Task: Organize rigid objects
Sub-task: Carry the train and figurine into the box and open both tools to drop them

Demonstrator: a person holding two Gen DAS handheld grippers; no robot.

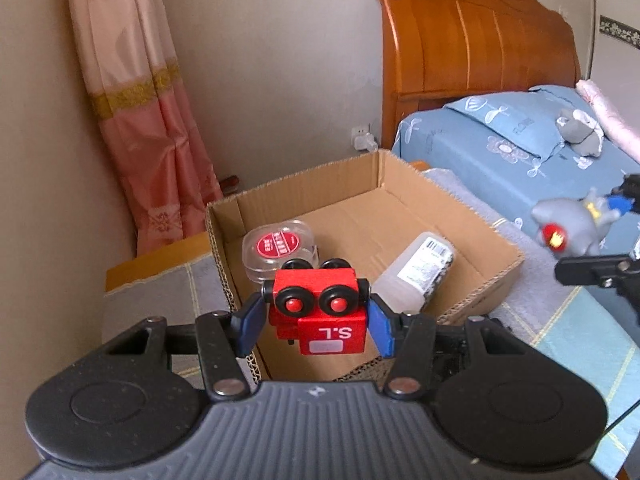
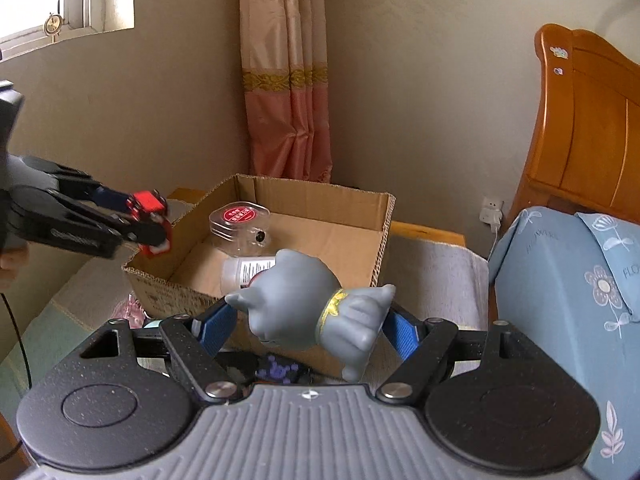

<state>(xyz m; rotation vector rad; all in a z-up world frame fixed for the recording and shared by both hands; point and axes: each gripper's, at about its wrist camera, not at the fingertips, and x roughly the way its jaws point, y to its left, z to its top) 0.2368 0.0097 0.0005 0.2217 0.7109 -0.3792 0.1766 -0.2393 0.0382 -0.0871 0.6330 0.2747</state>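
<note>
My left gripper (image 1: 314,326) is shut on a red wooden toy train car (image 1: 320,316) with black wheels, marked S.L. It holds the car in the air over the near edge of an open cardboard box (image 1: 408,184). The same car (image 2: 150,216) shows in the right wrist view above the box's left corner. My right gripper (image 2: 308,330) is shut on a grey toy figure (image 2: 308,308) with a gold collar, just before the box's near wall (image 2: 168,292). The figure (image 1: 572,226) also shows at the right of the left wrist view. Inside the box lie a clear round container with a red label (image 1: 280,252) and a white bottle (image 1: 420,276).
The box stands on a low surface covered with a pale cloth (image 2: 432,272). A bed with blue bedding (image 1: 500,152) and a wooden headboard (image 1: 476,36) is to the right, with a grey plush toy (image 1: 580,132) on it. A pink curtain (image 2: 288,80) hangs behind.
</note>
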